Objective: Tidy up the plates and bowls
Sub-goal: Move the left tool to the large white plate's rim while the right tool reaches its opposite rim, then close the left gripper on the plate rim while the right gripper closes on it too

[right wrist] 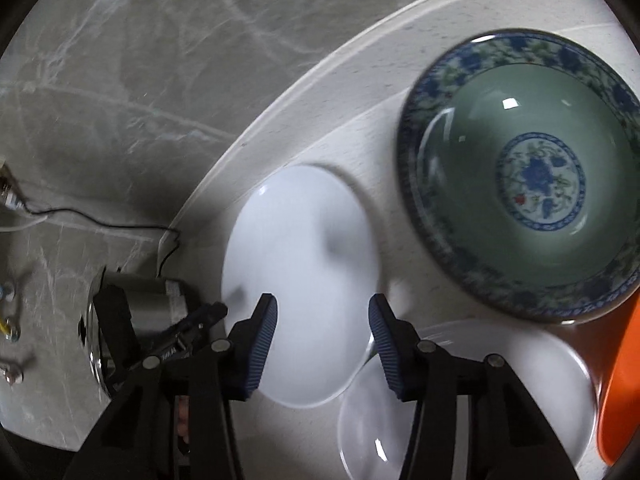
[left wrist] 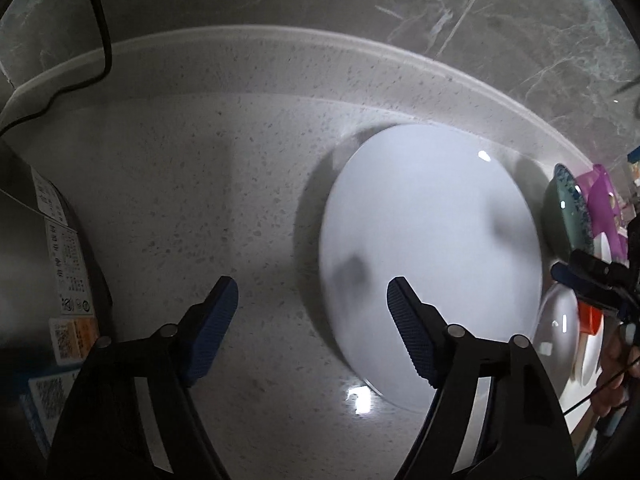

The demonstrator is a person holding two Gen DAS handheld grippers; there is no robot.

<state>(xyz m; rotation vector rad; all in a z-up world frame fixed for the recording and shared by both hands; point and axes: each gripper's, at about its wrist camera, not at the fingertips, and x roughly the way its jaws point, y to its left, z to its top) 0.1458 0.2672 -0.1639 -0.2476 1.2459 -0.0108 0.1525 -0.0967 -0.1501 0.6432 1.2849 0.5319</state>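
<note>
A large white plate (left wrist: 432,264) lies flat on the speckled counter (left wrist: 192,184). My left gripper (left wrist: 313,294) hovers open over its left rim, one finger above the plate and the other above bare counter. The same white plate (right wrist: 300,248) fills the middle of the right wrist view, with my right gripper (right wrist: 323,309) partly open above its near side and nothing between the pads. To the right stands a green bowl with a blue floral rim (right wrist: 532,176). A small clear bowl (right wrist: 368,420) and another white dish (right wrist: 528,380) lie close under the right gripper.
A metal appliance with labels (left wrist: 52,264) stands at the counter's left end, and a black cable (left wrist: 104,20) runs up the marble wall. An orange item (right wrist: 620,380) and a purple container (left wrist: 604,200) sit at the right. The raised back edge (left wrist: 280,40) borders the counter.
</note>
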